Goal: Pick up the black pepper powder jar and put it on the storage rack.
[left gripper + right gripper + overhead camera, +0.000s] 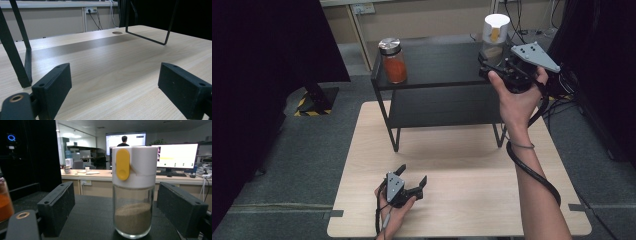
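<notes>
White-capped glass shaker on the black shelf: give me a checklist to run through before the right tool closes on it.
1. Right tool open: ok.
2. White-capped glass shaker with yellow tab between the jaws: ok.
3. Pads touching glass: not ok, gaps on both sides.
4. Shaker upright on the black metal shelf: ok.
5. Orange-filled glass jar with metal lid clear of the grasp: ok.
6. Left tool open, over the wooden table: ok.

Even overhead room light, moderately bright. High view is soft and low-res; the shelf (437, 65) throws a faint shadow on the worktop (452, 200), dark curtains crush to black. Left gripper view: sheen on the wood, near jaws blurred. Right gripper view: shaker (133, 192) sharp, monitors blown out.
</notes>
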